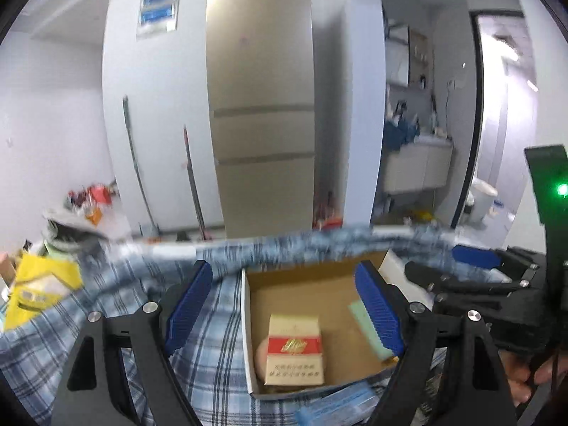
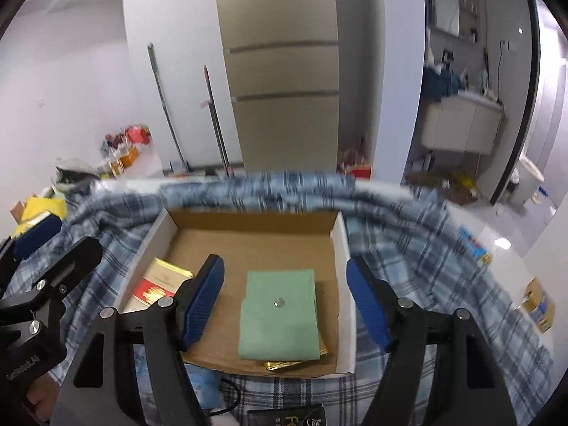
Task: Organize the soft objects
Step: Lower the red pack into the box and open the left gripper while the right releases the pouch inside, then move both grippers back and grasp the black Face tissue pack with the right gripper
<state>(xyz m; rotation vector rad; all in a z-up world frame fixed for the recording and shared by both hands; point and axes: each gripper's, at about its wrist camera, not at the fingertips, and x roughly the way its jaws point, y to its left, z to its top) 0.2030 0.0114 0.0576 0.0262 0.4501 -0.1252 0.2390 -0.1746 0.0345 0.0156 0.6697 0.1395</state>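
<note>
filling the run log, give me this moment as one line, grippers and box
left gripper: open, empty | right gripper: open, empty | cardboard box: on plaid cloth | inside: green pouch, cigarette pack

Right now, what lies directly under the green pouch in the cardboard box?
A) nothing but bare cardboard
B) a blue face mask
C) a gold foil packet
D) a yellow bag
C: in the right wrist view a shiny gold foil packet pokes out beneath the near edge and right side of the green pouch, both lying on the floor of the cardboard box.
</note>
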